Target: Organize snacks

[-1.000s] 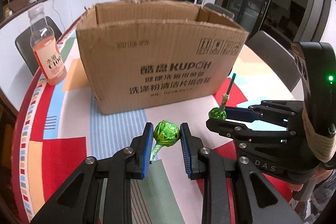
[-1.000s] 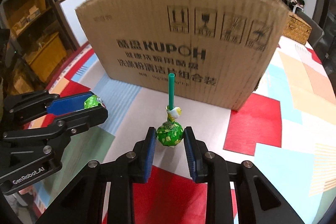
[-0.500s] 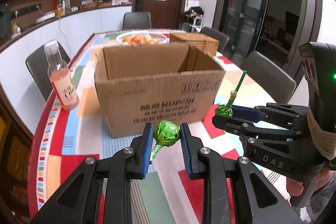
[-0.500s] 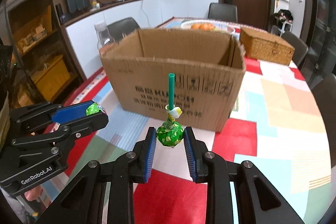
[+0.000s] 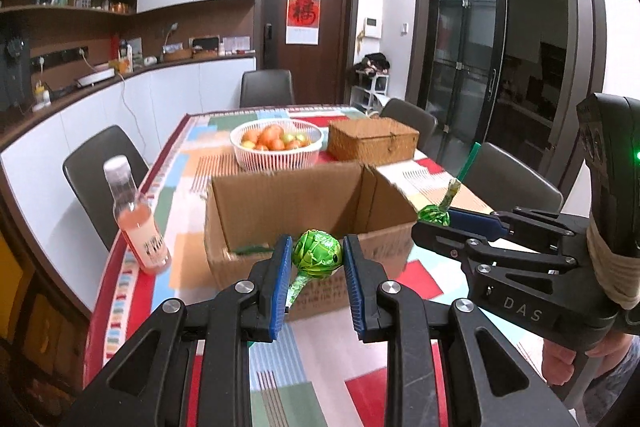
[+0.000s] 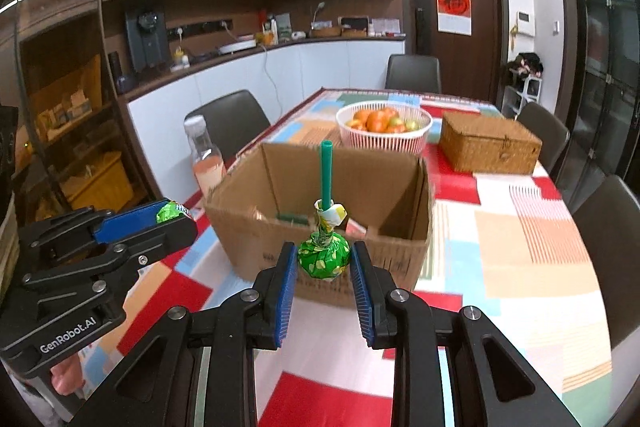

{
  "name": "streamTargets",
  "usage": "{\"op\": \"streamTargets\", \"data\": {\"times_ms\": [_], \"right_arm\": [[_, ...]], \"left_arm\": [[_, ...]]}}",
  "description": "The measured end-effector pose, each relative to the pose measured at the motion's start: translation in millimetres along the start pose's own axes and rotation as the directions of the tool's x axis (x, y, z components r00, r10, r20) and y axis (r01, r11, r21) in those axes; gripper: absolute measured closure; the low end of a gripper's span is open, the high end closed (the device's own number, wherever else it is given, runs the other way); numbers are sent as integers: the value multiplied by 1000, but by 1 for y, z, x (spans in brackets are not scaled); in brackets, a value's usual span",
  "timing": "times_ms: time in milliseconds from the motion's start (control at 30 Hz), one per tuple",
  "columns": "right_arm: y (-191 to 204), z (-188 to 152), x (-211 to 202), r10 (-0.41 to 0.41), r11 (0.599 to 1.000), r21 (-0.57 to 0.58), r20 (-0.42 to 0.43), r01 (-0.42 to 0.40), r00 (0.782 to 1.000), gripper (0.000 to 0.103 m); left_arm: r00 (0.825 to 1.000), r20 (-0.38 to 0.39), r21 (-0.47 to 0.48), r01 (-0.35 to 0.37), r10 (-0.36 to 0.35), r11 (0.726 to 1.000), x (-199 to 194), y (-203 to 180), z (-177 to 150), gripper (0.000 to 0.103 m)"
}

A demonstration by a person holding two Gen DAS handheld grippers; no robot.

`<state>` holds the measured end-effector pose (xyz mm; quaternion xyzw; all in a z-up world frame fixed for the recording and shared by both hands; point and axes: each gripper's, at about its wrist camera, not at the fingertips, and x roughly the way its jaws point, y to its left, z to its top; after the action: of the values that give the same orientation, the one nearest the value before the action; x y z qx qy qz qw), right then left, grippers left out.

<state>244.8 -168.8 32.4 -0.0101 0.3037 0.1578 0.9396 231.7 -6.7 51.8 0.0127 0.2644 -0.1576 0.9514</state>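
Note:
My left gripper (image 5: 316, 257) is shut on a green-wrapped lollipop (image 5: 317, 252) whose stick points down. My right gripper (image 6: 323, 261) is shut on another green lollipop (image 6: 324, 259) with its green stick upright. Both are held in the air in front of an open cardboard box (image 5: 308, 203), above its near rim. The box also shows in the right wrist view (image 6: 332, 187). A green item lies inside the box (image 6: 294, 217). Each gripper shows in the other's view, the right one at the right (image 5: 434, 215) and the left one at the left (image 6: 170, 213).
A bottle of pink drink (image 5: 136, 219) stands left of the box near the table's left edge. Behind the box are a white basket of fruit (image 5: 276, 143) and a wicker box (image 5: 372, 143). Chairs surround the patterned table (image 5: 400, 387).
Both grippers have risen well above the table with their lollipops. The view went from the box's front wall to looking down into its open top.

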Motion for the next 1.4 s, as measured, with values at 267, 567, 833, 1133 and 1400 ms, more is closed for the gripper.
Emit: {"op": "streamTargets", "data": {"times_ms": [267,567,833,1133,1400], "right_arm": [[-7,28,7,4,1000,17,22,-4,1000,75],[-16,54,33,-13,1000,15,10,13,1000,75],[-24,67,68,-41,999,7,-38,41,998,75],[-39,63,92,-72,996,51,-99,77,992,60],[-31,49,63,-91,995,42,-57,94,994,51]], "left_arm": [[1000,5,18,-21,21,1000,17,7,27,77],[999,-45,0,-25,25,1000,57,21,53,77],[992,-114,13,-58,59,998,106,32,62,77],[983,-121,18,-134,136,991,111,35,54,68],[984,-67,-1,-164,164,986,67,25,37,51]]}}
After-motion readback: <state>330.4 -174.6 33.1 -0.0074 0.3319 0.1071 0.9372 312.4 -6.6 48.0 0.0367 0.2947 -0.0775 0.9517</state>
